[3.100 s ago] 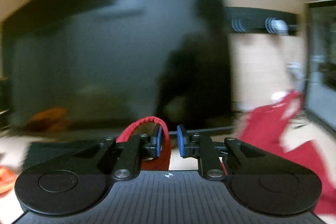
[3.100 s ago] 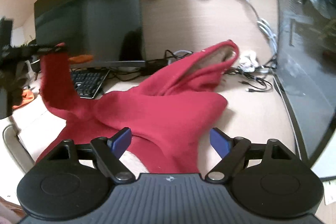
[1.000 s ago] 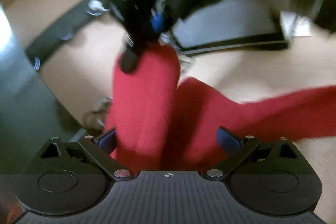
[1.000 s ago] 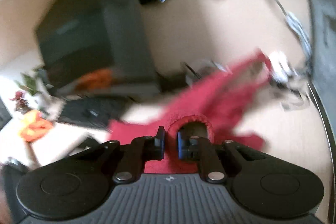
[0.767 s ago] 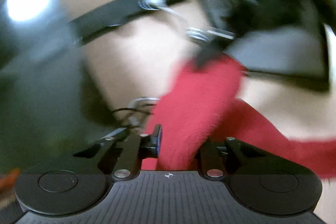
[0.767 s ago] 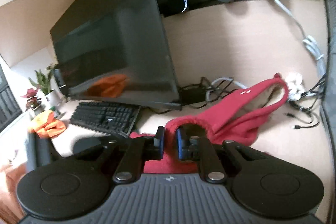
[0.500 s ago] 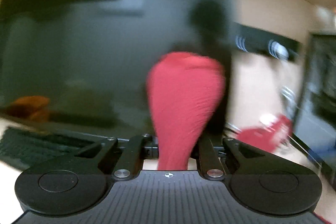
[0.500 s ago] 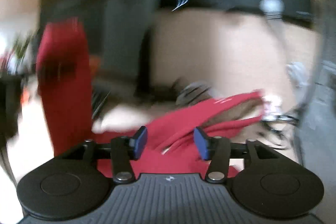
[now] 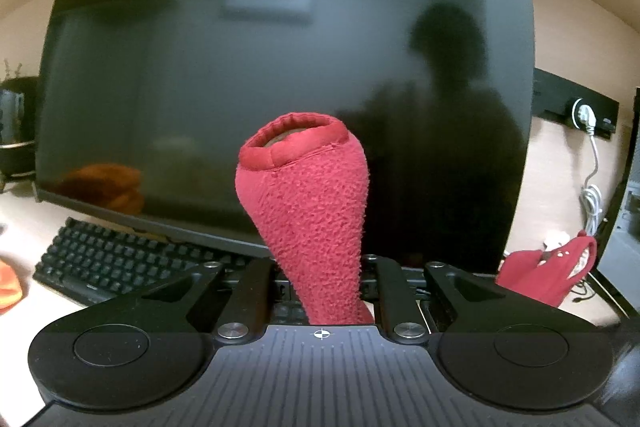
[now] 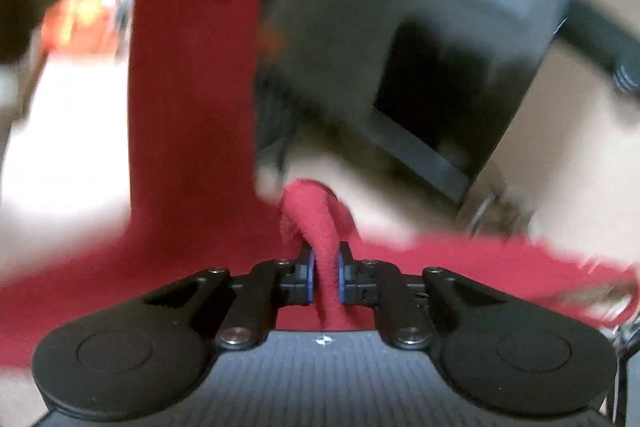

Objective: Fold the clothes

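Your left gripper (image 9: 322, 287) is clamped on a sleeve (image 9: 308, 211) of the red fleece garment, the fingers pressed in on the fabric so that their pads are hidden behind it. The sleeve stands up from the grip toward twelve o'clock, and its ribbed cuff (image 9: 294, 143) gapes open at the top in front of the dark monitor (image 9: 280, 67). In that left wrist view a black keyboard (image 9: 112, 263) lies at about nine o'clock under the monitor's lower edge, and the garment's hood (image 9: 548, 271) lies on the desk (image 9: 536, 187) at about three o'clock, well apart from the sleeve you hold. A white cable (image 9: 592, 183) hangs down the wall near it. Your right gripper (image 10: 324, 277) is closed narrowly on a bunched fold (image 10: 320, 227) of the same red garment, with the blue pads (image 10: 310, 277) touching the cloth on both sides. The right wrist view is heavily blurred: a broad band of red cloth (image 10: 192, 87) rises toward eleven o'clock, more red stretches out toward three o'clock across the pale desk, and the monitor's dark base (image 10: 420, 147) sits at about one o'clock. An orange shape (image 10: 80, 23) shows at ten o'clock, but you cannot tell what it is.
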A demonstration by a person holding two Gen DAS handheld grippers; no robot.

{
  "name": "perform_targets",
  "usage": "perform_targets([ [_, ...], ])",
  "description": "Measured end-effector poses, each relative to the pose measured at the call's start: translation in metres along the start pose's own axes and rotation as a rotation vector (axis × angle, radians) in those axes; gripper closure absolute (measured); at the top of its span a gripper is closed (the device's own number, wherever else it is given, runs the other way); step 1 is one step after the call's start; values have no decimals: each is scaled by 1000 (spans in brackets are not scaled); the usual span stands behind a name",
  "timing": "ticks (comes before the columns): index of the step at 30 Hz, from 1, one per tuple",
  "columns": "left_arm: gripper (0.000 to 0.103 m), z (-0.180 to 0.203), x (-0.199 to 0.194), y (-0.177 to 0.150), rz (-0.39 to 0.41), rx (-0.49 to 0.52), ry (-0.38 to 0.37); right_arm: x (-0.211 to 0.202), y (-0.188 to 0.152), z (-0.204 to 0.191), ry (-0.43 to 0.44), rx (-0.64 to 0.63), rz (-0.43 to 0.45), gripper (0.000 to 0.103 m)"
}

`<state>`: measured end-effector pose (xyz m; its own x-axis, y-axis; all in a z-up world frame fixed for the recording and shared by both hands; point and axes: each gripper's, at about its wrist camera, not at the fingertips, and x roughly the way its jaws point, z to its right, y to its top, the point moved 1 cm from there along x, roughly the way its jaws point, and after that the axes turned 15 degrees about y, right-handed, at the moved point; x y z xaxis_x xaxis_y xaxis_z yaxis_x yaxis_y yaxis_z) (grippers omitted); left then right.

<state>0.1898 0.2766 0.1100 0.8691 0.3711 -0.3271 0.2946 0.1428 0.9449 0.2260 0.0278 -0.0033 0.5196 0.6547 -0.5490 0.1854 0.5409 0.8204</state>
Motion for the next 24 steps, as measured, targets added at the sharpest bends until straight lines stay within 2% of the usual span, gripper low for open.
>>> perform_targets([
  [1,88,-1,1,0,-2,-1,1,-10,12,0,13,7,54,93],
  [3,88,-1,4,1,-5,-2,0,-10,23,-2,62,16,79,93],
  [4,88,-1,5,1,-6,0,-1,-1,20,-5,80,20,63,93],
  [7,88,3,7,5,-12,4,-7,38,-9,-12,138,64,-66,92],
  [9,88,6,9,9,-25,-2,-23,55,-28,-13,183,110,-140,85],
  [12,88,21,2,11,-8,20,-60,24,-28,-9,188,152,-70,65],
  [14,87,37,-1,13,-2,33,-103,-19,-24,-1,166,162,24,39],
  [16,82,62,-2,11,-15,58,-178,-63,-31,11,97,179,81,35],
  [17,65,76,-1,9,-29,75,-227,-79,-38,20,60,213,87,34],
  [18,42,92,0,5,-63,98,-304,-95,-46,28,23,248,92,34],
  [20,26,121,-3,-8,-129,153,-444,-120,-69,47,-42,363,81,34],
  [21,23,133,-6,-15,-159,184,-504,-132,-81,57,-75,420,75,34],
  [22,21,140,-11,-22,-169,216,-529,-141,-92,65,-100,486,77,34],
  [23,14,145,-16,-29,-179,245,-549,-148,-101,71,-113,546,88,34],
  [24,9,141,-19,-35,-189,256,-540,-154,-109,75,-125,607,100,34],
])
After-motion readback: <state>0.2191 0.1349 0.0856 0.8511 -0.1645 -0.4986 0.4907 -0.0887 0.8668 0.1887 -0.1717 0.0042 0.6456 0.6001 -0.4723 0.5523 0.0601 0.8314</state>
